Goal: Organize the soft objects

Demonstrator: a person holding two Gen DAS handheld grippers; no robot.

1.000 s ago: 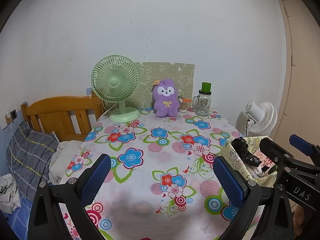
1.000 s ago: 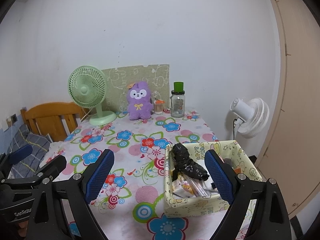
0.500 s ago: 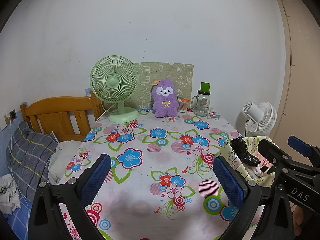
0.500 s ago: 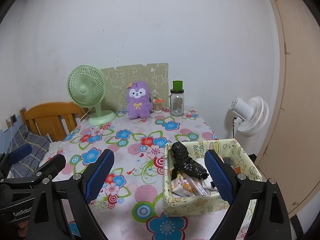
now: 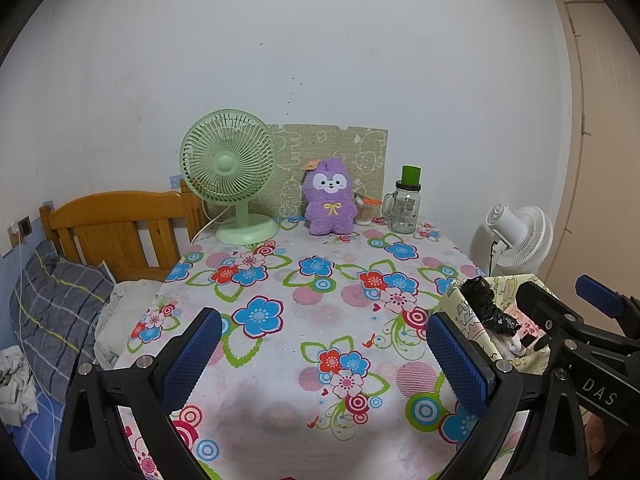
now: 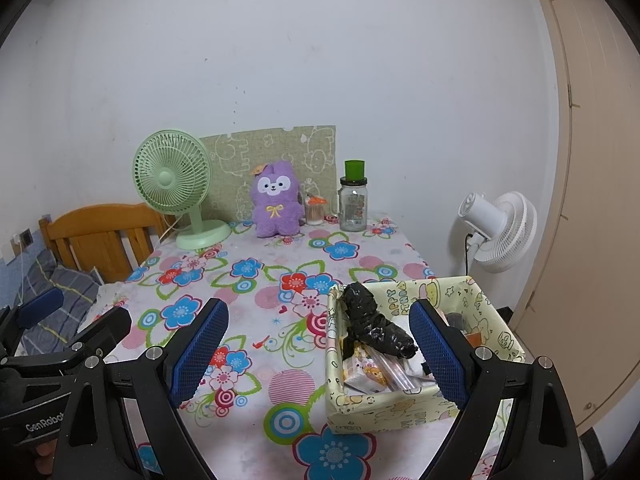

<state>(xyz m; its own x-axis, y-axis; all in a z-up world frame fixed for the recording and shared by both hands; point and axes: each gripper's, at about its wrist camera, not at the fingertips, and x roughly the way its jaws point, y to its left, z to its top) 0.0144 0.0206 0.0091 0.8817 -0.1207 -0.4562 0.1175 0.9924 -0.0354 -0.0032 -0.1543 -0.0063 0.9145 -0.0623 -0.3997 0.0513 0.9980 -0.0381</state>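
On the flowery tablecloth (image 6: pixel 256 280) near the front sits a yellow cartoon box (image 6: pixel 400 408) with a crinkly black bundle (image 6: pixel 372 326). Far back, touching nothing, stands a fluffy purple plush toy (image 6: pixel 276 204). Left gripper (image 5: pixel 324 354) and right gripper (image 6: pixel 320 350) gape wide, empty.

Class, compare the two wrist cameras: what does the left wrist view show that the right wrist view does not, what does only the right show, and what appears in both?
Only the left wrist view: crumpled white cloth at the lower left edge, beside the plaid pillow.

Only the right wrist view: the inside of the patterned box, with packets under the black wrapped bundle.

Both: green fan, purple plush toy, glass jar, white fan, flowered tablecloth, wooden headboard.
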